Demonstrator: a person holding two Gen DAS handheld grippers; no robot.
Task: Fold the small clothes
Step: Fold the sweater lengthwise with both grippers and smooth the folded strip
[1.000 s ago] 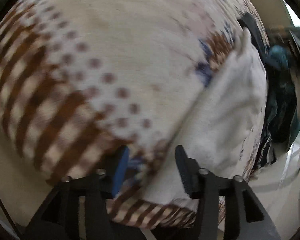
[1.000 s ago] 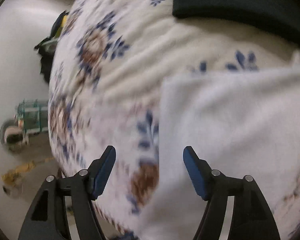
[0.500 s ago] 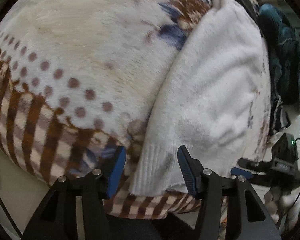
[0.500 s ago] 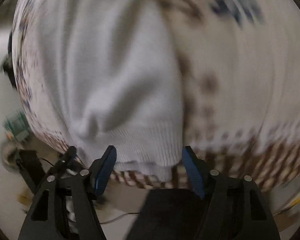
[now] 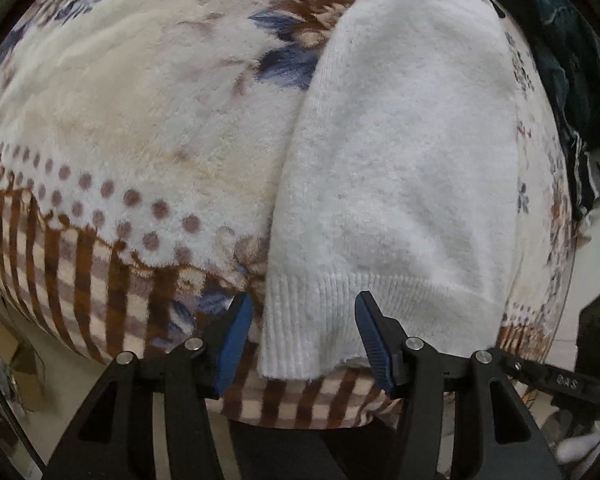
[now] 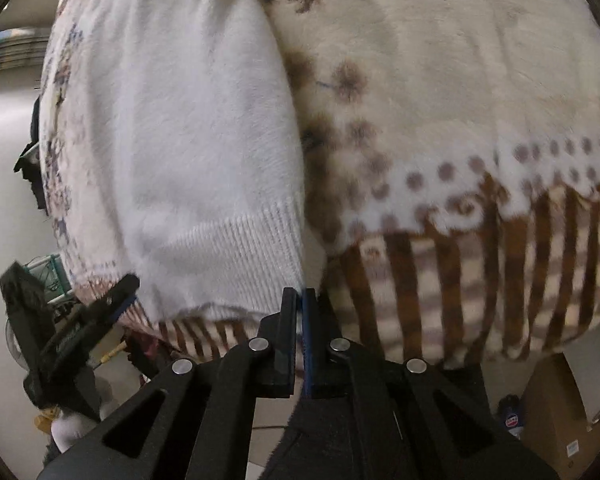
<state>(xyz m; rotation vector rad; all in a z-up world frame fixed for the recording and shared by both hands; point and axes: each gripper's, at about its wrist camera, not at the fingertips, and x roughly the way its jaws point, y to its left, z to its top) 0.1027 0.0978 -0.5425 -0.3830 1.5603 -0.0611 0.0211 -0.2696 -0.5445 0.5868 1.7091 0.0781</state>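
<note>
While the left hand-held gripper (image 5: 303, 334) gapes at the white sweater (image 5: 396, 168), the right hand-held gripper (image 6: 299, 300) seemingly pinches its hem.

In the left wrist view we find the sweater (image 5: 400, 184) lying on the blanket (image 5: 140, 120), filling the picture from centre toward 2 o'clock, its hem at 6 o'clock. The left gripper (image 5: 304, 336) sits at 6 o'clock, a finger on each side of the hem's corner. A heap of clothes (image 5: 560, 60) lies beyond the blanket at 2 o'clock. In the right wrist view the sweater (image 6: 180, 140) lies toward 10 o'clock, and the right gripper (image 6: 299, 320) meets its hem corner at 6 o'clock. A cardboard box (image 6: 560, 420) stands below at 4 o'clock.
</note>
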